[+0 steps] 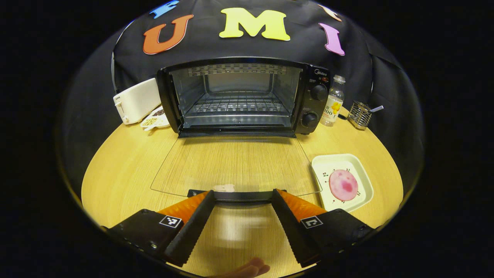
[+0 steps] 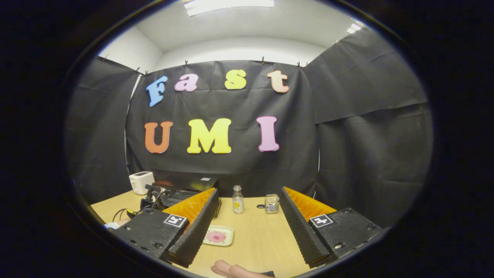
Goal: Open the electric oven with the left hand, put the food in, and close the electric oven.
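Left gripper view shows the electric oven (image 1: 247, 96) on the wooden table (image 1: 123, 170), its glass door (image 1: 235, 164) folded down flat. The left gripper (image 1: 242, 195) is wide open, its fingertips just beside the door handle (image 1: 239, 195), not pressing it. The food (image 1: 343, 185) lies on a white tray (image 1: 362, 173) right of the door. Right gripper view shows the right gripper (image 2: 249, 195) wide open and empty, above the table.
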`<action>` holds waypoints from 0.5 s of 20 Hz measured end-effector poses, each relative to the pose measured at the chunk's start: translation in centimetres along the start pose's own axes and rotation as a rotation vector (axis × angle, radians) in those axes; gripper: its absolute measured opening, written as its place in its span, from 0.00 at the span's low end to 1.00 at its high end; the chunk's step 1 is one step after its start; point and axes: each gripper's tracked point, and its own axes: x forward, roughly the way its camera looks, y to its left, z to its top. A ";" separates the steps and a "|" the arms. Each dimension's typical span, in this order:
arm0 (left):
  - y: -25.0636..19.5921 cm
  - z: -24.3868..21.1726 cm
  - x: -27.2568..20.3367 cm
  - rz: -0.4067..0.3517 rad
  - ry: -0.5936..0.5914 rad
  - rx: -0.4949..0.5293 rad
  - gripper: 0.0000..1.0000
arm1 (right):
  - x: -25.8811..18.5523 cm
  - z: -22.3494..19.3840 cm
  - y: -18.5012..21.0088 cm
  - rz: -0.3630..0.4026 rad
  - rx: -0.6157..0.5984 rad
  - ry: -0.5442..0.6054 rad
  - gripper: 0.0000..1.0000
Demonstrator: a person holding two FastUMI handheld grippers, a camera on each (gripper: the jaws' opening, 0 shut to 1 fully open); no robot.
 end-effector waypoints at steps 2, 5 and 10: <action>0.0 0.7 -0.5 -0.002 -0.033 -0.004 0.95 | 0.6 -0.6 0.1 0.001 -0.002 0.024 1.00; 0.6 2.4 -2.7 0.013 -0.100 0.002 0.95 | 2.0 -2.1 0.6 0.014 -0.003 0.080 1.00; 2.1 7.6 -9.5 0.078 -0.307 0.021 0.95 | 5.8 -6.6 1.4 0.032 -0.023 0.247 1.00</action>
